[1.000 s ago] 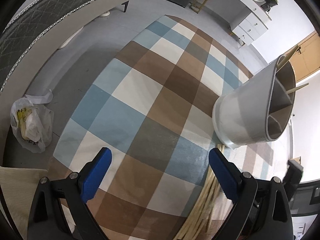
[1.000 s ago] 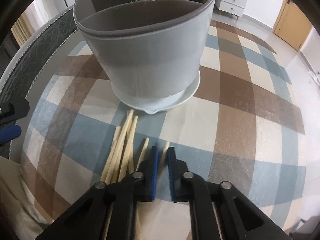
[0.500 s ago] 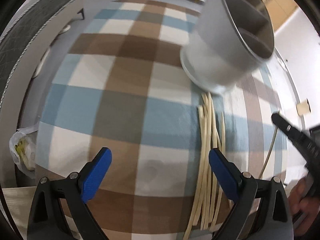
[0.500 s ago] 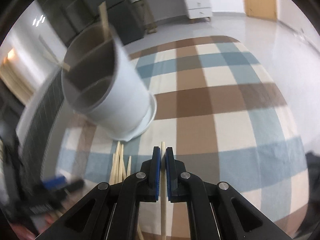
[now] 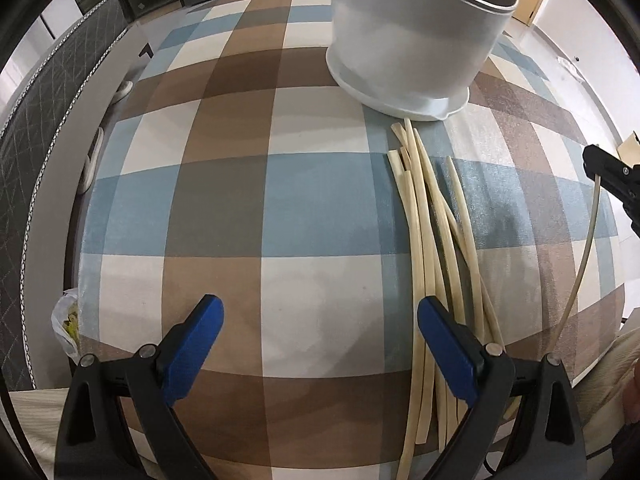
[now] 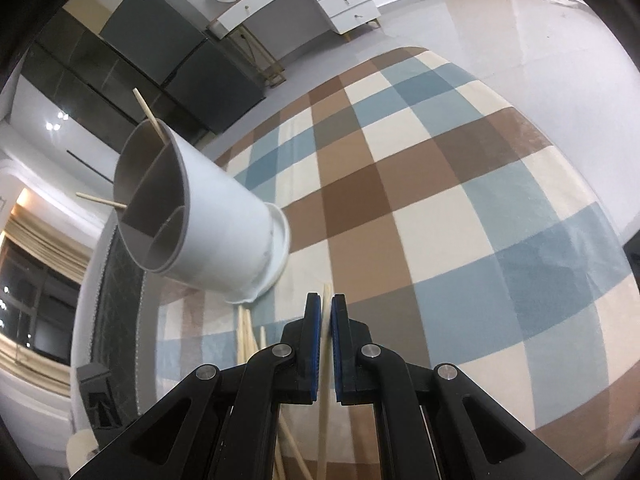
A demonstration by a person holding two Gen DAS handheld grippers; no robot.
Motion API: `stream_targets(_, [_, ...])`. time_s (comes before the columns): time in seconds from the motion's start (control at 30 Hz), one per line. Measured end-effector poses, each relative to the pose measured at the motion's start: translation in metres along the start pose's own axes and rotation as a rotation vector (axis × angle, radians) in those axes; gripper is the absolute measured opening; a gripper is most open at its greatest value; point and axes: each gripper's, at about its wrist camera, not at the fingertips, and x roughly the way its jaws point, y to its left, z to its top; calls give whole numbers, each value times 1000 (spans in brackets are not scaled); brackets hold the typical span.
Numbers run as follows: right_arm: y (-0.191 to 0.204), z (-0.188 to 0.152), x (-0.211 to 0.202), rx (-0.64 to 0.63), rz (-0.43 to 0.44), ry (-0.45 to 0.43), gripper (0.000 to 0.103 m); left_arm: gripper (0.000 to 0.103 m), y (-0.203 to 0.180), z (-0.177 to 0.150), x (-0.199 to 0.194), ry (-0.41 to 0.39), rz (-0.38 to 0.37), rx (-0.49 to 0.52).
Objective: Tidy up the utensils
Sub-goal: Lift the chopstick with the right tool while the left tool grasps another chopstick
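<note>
- Left wrist view: the left gripper [image 5: 320, 344] has its jaws spread wide with nothing between them, hanging over the checked cloth [image 5: 224, 208].
- The loose chopsticks [image 5: 432, 248] lie in a bundle on the cloth, starting just in front of the white holder [image 5: 408, 40] and running away from its base toward the camera; their long axis is roughly in line with the fingers, and the bundle passes just under the right-hand blue pad [image 5: 444, 348].
- Further out from the holder than the bundle, the right gripper [image 5: 600, 172] shows at the picture's edge with one chopstick hanging from it (only its black tip is in frame).
- Right wrist view: the right gripper [image 6: 326, 312] is clamped on a single chopstick [image 6: 325, 368], which runs along the fingers, its tip poking just past the pads.
- The holder [image 6: 208, 216] stands ahead and to the left of that tip, well apart, with two sticks already in its compartments.
- Judgement: the right hand is the one to deliver; its stick must swing left to the holder's mouth.
</note>
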Motion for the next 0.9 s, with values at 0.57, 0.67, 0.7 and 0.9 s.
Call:
stream_targets(0.57, [0,4,-10,43,59,-33,5,95,-5,6,6,11,14,1])
stream_targets(0.67, [2,5,-12,44,67,-40,5,95,2,13,8,9,26,-9])
stream_targets(0.7, [4,5,-12,40,69,-44,5,95,3,15,9,5,32,-12])
stream_targets(0.9, [9,8,-12,25,78,-56,5,74,-1,32,10,2,6,-22])
